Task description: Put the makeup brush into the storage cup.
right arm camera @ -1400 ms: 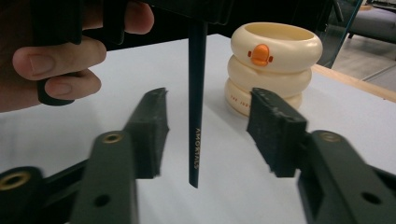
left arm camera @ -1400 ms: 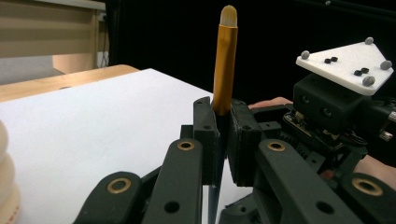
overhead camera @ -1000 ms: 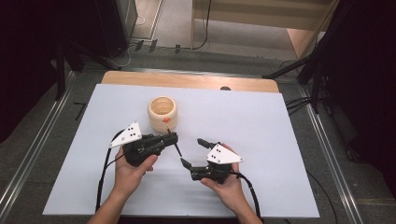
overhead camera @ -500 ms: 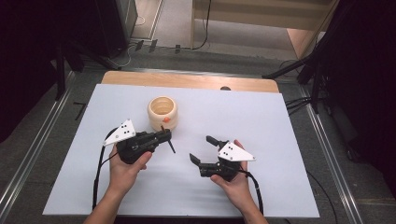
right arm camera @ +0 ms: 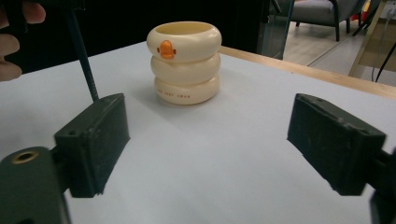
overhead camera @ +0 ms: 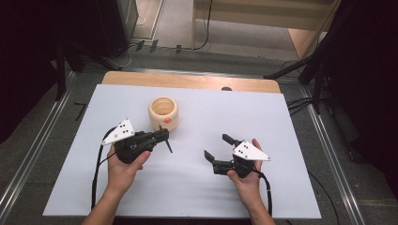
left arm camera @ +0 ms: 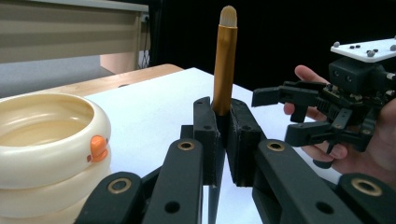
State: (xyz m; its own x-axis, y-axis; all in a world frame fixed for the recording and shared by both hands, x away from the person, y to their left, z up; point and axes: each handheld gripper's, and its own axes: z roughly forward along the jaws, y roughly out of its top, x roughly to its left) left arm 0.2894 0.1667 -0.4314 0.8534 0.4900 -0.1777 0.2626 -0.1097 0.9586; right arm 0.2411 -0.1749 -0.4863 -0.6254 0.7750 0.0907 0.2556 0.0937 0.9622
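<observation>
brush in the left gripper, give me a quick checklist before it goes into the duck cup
1. Left gripper shut on the brush: ok.
2. Brush upright between the jaws, bristle end up in the left gripper view: ok.
3. Cup standing upright, mouth open and unobstructed: ok.
4. Brush lined up over the cup mouth: not ok, it sits beside the cup, nearer the person.
5. Right gripper open, holding nothing, off to the side of the cup: ok.
6. Inside of the cup free of objects: cannot tell, its bottom is hidden.
</observation>
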